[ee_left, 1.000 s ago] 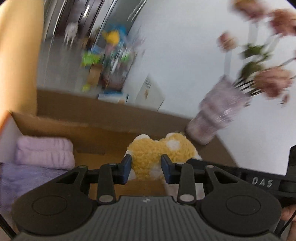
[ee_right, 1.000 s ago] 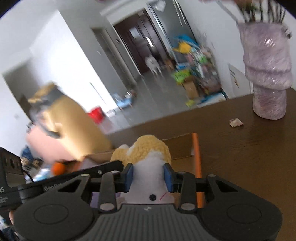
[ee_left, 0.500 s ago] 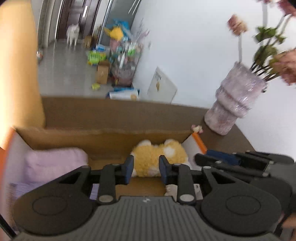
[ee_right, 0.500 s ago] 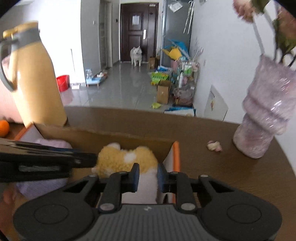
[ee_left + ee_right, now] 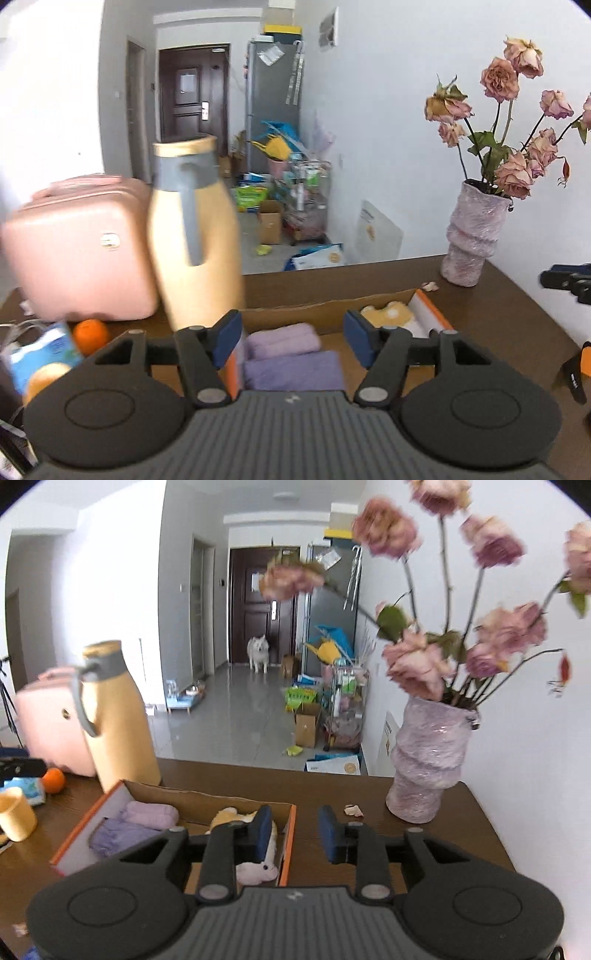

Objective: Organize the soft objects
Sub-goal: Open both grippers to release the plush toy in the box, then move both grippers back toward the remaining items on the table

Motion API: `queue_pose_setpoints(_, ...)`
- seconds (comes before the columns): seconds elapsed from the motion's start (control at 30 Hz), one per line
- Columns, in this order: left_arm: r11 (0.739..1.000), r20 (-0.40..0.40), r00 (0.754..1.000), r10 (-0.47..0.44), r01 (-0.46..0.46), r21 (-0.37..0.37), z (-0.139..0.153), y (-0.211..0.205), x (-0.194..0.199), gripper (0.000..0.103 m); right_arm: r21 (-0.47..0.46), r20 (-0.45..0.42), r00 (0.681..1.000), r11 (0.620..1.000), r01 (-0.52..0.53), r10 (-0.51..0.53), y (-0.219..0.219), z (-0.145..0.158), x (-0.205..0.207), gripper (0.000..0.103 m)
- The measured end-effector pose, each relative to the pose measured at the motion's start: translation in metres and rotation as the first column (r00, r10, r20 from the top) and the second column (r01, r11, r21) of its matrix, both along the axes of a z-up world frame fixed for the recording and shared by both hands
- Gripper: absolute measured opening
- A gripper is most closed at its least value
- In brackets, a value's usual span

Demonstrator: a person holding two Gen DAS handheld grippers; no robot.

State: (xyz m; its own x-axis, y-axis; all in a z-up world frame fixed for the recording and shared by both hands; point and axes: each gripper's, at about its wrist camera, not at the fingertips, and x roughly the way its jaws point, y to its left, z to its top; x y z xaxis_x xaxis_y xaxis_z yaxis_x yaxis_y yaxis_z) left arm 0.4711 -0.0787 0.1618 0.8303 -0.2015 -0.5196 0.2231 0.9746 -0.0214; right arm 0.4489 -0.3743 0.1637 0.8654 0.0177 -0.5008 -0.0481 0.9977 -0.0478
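An open cardboard box [image 5: 325, 314] with orange edges sits on the brown table. In it lie a rolled lilac towel [image 5: 282, 341], a folded purple cloth [image 5: 291, 373] and a yellow-and-white plush toy [image 5: 391, 314] at its right end. My left gripper [image 5: 291, 338] is open and empty, above and in front of the box. In the right wrist view the box [image 5: 288, 834] holds the towel [image 5: 149, 814], the cloth [image 5: 118, 836] and the plush toy [image 5: 258, 864]. My right gripper [image 5: 295, 829] is open and empty, over the box's right edge.
A tall yellow flask [image 5: 195, 236] and a pink case [image 5: 77, 251] stand behind the box on the left, with an orange [image 5: 90, 332] beside them. A lilac vase of dried roses [image 5: 428, 760] stands at the back right. A yellow cup [image 5: 14, 818] is at the left.
Both grippers have opened, let go of the plush toy in the box, and pulled back and up away from it.
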Motion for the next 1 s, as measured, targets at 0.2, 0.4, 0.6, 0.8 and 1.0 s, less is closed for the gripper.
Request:
queue_pose_setpoints(0.2,0.999,0.061,0.997,0.038,-0.038,0.001,0.021,0.023,-0.059,0.069,0.043,0.060,0.998,0.999,-0.026,0.023,0.013,0.017,-0.045,0.032)
queue_pose_setpoints(0.4,0.993,0.231,0.968,0.097,-0.111,0.050,-0.006,0.042,-0.147,0.072,0.057,0.164,0.984,0.995,-0.079,0.068,0.033,-0.005,-0.115,0.042)
queue_pose_setpoints(0.6,0.994,0.290,0.951,0.107,-0.097,-0.048,-0.059,0.057,-0.248,0.078,0.082,0.225,0.972,0.993,-0.087,0.066,0.049,-0.069,-0.196,0.051)
queue_pose_setpoints(0.8,0.993,0.245,0.962,0.117,-0.116,-0.020,-0.119,0.067,-0.327,0.079,0.118,0.208,0.977,0.991,-0.067,0.041,0.062,-0.137,-0.274,0.057)
queue_pose_setpoints(1.0,0.992,0.123,0.984,0.126,-0.124,-0.021,-0.167,0.081,-0.377,0.079,0.137,0.129,0.991,0.989,-0.056,0.038,0.078,-0.183,-0.339,0.059)
